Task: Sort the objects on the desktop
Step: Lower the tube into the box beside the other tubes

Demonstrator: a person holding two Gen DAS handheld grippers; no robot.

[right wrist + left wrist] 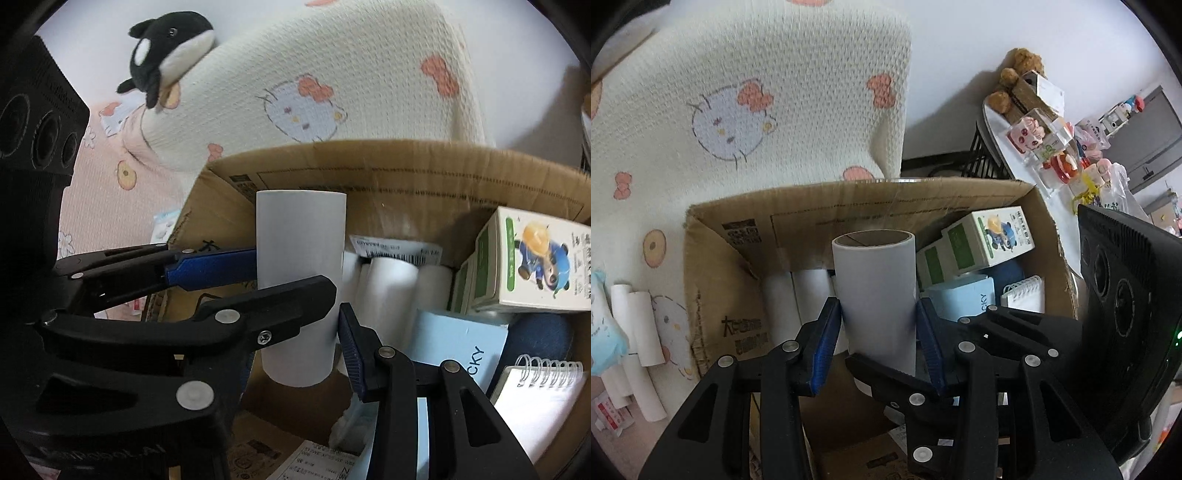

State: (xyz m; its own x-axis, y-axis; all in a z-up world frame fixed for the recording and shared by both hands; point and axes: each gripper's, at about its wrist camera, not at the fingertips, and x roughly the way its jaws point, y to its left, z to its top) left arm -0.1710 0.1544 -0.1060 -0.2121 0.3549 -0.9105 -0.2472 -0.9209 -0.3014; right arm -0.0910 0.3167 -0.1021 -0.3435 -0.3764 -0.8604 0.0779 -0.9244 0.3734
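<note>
Left gripper [879, 325]: closed on upright white roll [875, 291], held over cardboard box [713, 280].
Right gripper [295, 291]: clamped on the same roll.

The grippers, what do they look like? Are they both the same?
Yes, they match. The left gripper and right gripper are both black plastic, built from flat jointed bars with cut-out holes, pinned by round silver rivets. Each finger ends in a ribbed blue pad. A small cross-head screw shows on the right one. No hands, sleeves or cables are in view.
</note>
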